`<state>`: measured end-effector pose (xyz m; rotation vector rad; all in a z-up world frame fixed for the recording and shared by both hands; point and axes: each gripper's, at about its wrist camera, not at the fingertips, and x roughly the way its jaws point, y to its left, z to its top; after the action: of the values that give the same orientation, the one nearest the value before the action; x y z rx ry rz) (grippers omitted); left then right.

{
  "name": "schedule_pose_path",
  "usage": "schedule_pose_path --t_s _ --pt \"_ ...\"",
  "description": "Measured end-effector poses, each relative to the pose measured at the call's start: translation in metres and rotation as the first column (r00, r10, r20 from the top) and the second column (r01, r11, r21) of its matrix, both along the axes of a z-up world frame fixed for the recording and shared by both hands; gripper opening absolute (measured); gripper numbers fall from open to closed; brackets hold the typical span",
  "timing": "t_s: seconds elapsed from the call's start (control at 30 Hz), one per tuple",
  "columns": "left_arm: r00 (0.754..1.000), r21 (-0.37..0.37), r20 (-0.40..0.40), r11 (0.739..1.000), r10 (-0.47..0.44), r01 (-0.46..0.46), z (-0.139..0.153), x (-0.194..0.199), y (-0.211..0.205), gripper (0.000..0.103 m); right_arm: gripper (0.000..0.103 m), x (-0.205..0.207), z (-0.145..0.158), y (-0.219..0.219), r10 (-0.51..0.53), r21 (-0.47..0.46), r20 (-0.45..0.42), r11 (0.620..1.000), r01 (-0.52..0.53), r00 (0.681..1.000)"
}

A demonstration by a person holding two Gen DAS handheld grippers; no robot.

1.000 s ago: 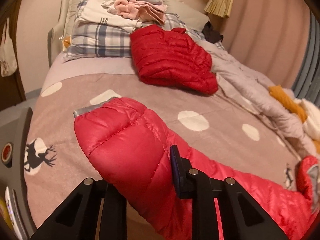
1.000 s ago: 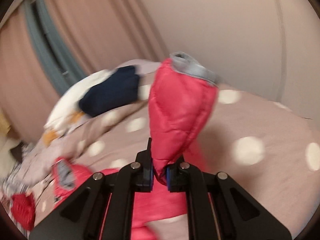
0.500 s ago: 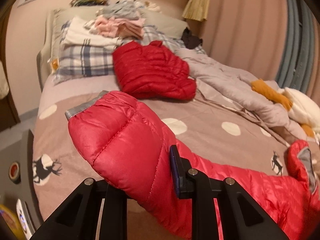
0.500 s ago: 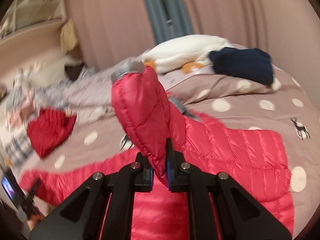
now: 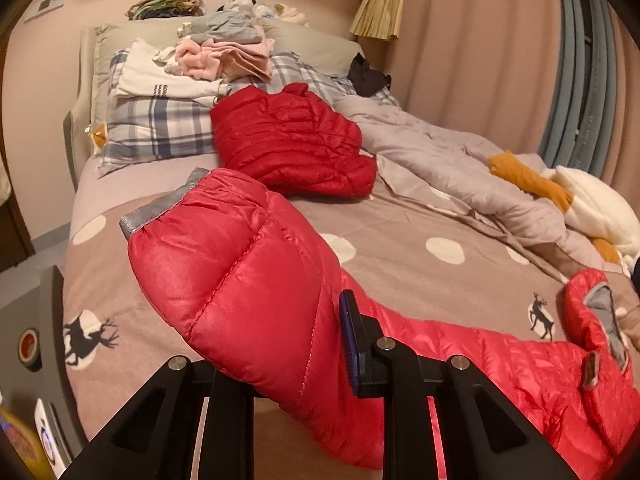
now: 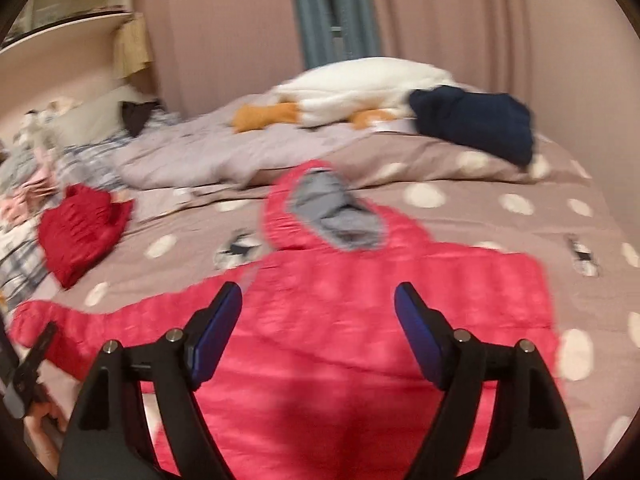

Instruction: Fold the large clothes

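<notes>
In the left wrist view, your left gripper (image 5: 280, 344) is clamped on the end of one sleeve (image 5: 228, 272) of the pink-red puffer jacket (image 5: 500, 364). The grey-trimmed cuff (image 5: 160, 210) is lifted off the spotted bedspread (image 5: 400, 216) and the rest of the sleeve trails down to the right toward the jacket's body. A second, darker red jacket (image 5: 288, 140) lies folded further up the bed, below the plaid pillow (image 5: 160, 128) and the stack of folded clothes (image 5: 216, 56).

In the right wrist view, which is blurred, your right gripper (image 6: 318, 332) has just been opening. Its jaws stand wide apart with nothing between the pads, poised above the jacket's body (image 6: 360, 320). The jacket is spread flat on the bedspread (image 6: 480, 208), its hood (image 6: 328, 208) pointing toward the far side and one arm stretched out to the left, where the other gripper's tip shows at the frame edge.

Judging from the quilting, this garment is light, puffy and springy, with a slick shell: it will probably slide on itself and bulge back open after a fold. Pinch at the seams, the cuff or the hem, where the filling is thin, not at the middle of a puffed panel. Press each fold down so the trapped air escapes.
</notes>
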<state>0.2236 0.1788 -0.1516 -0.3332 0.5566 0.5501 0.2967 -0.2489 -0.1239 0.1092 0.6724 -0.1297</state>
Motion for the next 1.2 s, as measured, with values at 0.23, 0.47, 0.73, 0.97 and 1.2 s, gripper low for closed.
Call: schedule_pose_path --t_s 0.23,0.47,0.73,0.97,1.2 --pt "0.999 0.069 -0.011 0.996 -0.050 0.051 0.003 0.003 -0.020 0.022 0.080 0.009 -0.028 -0.097 -0.244 -0.064 -0.056 0.968 0.241 0.968" --pt "0.994 0.141 -0.021 0.983 -0.111 0.113 0.007 0.008 -0.050 0.022 0.079 0.027 -0.093 -0.166 -0.393 -0.082 -0.203 0.920 0.384 0.897" --pt "0.979 0.165 -0.024 0.965 -0.204 0.205 0.010 0.017 -0.087 0.022 0.079 0.031 -0.136 -0.132 -0.324 0.016 -0.201 0.943 0.334 0.924" --pt "0.967 0.154 0.003 0.955 -0.255 0.252 0.022 0.017 -0.109 0.022 0.081 0.038 -0.145 -0.107 -0.294 0.000 -0.187 0.954 0.299 0.937" --pt "0.910 0.106 0.043 0.908 -0.412 0.406 0.031 0.011 -0.158 0.022 0.084 0.041 -0.147 -0.122 -0.283 0.115 -0.167 0.946 0.304 0.944"
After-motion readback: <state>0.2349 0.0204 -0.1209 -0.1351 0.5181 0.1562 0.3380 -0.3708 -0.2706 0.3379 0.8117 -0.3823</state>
